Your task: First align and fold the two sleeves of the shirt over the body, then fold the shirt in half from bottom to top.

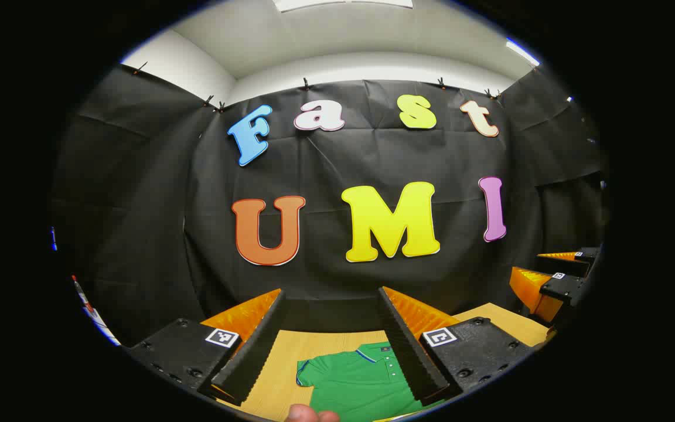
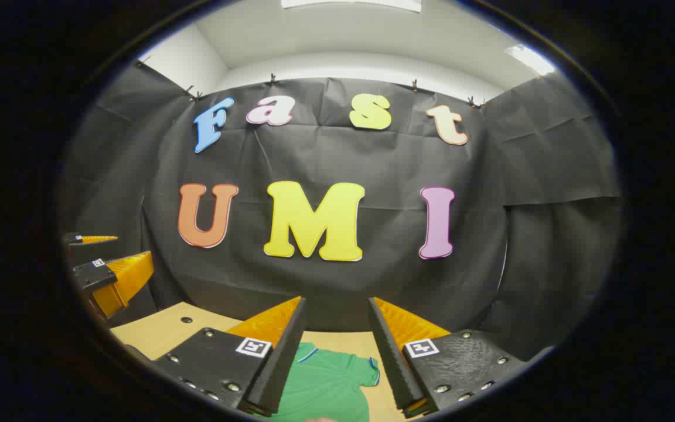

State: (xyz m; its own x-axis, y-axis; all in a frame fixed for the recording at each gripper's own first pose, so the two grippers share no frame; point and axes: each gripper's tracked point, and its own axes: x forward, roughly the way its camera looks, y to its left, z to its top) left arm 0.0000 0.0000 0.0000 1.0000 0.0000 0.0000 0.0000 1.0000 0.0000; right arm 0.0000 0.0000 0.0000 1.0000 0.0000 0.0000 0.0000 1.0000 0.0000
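Note:
A green polo shirt (image 1: 361, 381) with a blue-edged collar and sleeve cuffs lies flat on the wooden table (image 1: 282, 363), below and between my fingers. In the left gripper view its left sleeve and button placket show; in the right gripper view the shirt (image 2: 326, 387) shows its other short sleeve. My left gripper (image 1: 331, 343) is open, held above the table and tilted toward the wall. My right gripper (image 2: 334, 351) is open too, nothing between its fingers. Each gripper appears at the edge of the other's view: the right gripper (image 1: 554, 281) and the left gripper (image 2: 106, 272).
The table (image 2: 162, 331) runs back to the black cloth wall. A fingertip (image 1: 311, 415) shows at the bottom edge of the left gripper view.

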